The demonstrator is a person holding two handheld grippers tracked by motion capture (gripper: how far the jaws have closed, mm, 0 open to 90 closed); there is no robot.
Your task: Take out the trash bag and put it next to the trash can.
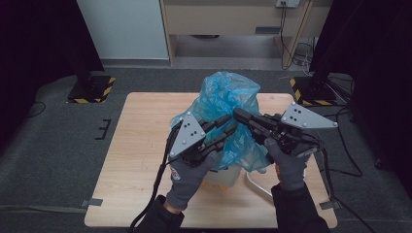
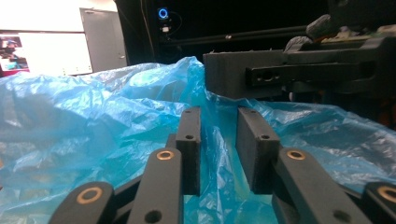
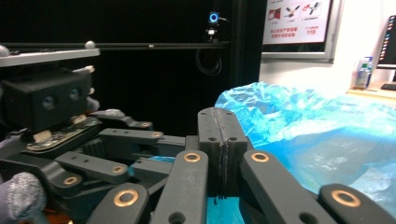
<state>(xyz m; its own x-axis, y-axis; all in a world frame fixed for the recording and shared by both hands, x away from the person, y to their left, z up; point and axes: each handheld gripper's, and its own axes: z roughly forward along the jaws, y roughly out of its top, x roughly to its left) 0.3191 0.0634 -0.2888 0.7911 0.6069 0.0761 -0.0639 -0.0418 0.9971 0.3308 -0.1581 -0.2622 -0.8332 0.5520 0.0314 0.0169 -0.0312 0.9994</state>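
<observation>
In the high view, a crumpled, half-transparent blue plastic bag (image 1: pixel 228 111) stood at the centre of the wooden table (image 1: pixel 131 160), with both grippers at it. In the left gripper view, the left gripper (image 2: pixel 218 144) was released, thin film between its jaws. In the right gripper view, the right gripper (image 3: pixel 222 154) was clenched, pinching the bag's edge.

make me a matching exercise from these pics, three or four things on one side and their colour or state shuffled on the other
Things:
1. left gripper
2. right gripper
3. plastic bag
4. table

States or colours:
A. pale wood
B. jaws pressed together
C. crumpled, translucent blue
D. jaws apart with blue film between them

Pairs: 1-D, 2-B, 3-C, 4-A
</observation>
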